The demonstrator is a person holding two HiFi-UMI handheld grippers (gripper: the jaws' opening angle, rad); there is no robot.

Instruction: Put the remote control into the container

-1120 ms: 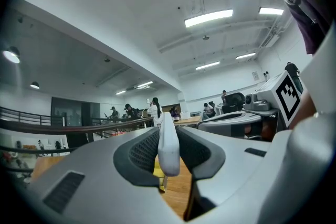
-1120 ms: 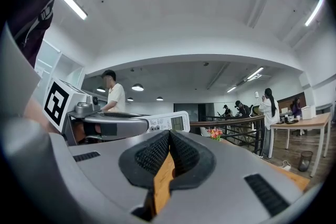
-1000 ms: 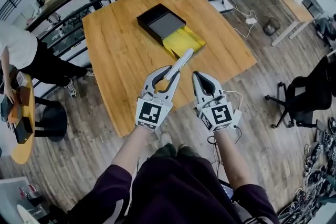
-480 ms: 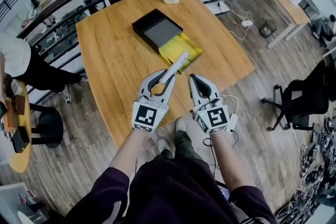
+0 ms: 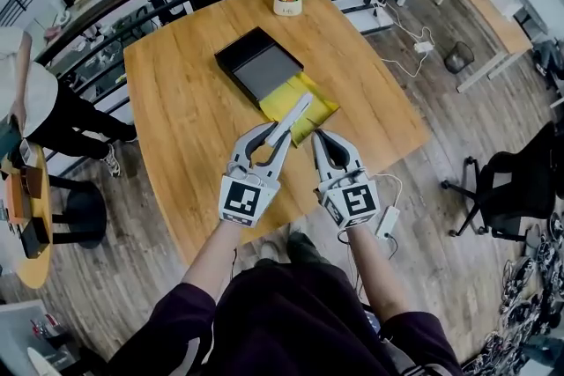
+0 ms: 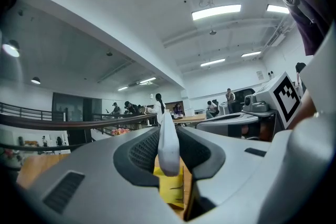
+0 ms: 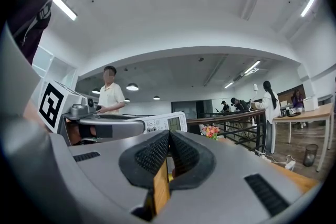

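White remote control (image 5: 293, 117) is clamped in the left gripper (image 5: 275, 136), pointing to 1 o'clock over the container's (image 5: 227, 59) yellow flap (image 5: 319, 106). The left gripper view shows it edge-on between the pads; only the right gripper view shows its buttons and screen. The right gripper (image 5: 319, 139) is closed and empty. The remote overlaps more of the flap than a second ago.

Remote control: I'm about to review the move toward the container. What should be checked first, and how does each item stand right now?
1. Left tool clamped on the remote control: ok.
2. Right tool shut, holding nothing: ok.
3. Nothing lying in the black box: ok.
4. Remote above the black box: not ok, its tip reaches only the yellow tray.
5. Whether box or tray is the container: cannot tell.
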